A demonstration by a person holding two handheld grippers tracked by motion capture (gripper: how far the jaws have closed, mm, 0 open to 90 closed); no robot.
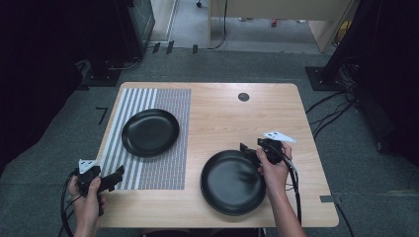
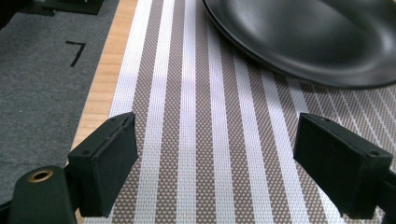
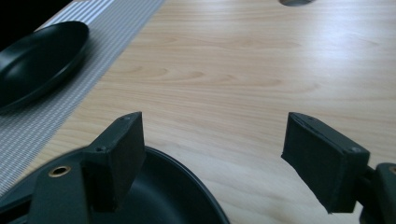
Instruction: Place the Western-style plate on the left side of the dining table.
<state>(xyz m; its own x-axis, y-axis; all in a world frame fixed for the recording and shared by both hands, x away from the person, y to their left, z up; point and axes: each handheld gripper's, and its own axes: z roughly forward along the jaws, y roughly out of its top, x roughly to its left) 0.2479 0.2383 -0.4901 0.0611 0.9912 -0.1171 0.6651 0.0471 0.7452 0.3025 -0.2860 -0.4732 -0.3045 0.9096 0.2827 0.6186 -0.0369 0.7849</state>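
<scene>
Both grippers are hanging wide open and empty, right gripper (image 1: 249,150) hovering at the lower-right black plate (image 1: 230,183), left gripper (image 1: 114,177) idling lower left, so nothing's getting picked up yet.

A striped placemat (image 1: 163,148) covers the left part of the wooden table (image 1: 232,113), above grey carpet (image 1: 247,64).

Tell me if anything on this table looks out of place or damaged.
Nothing looks damaged or spilled. One black plate sits squarely on the striped placemat, while the other black plate lies on the bare wooden table near its front edge, with no mat under it. Both plates are empty.
</scene>
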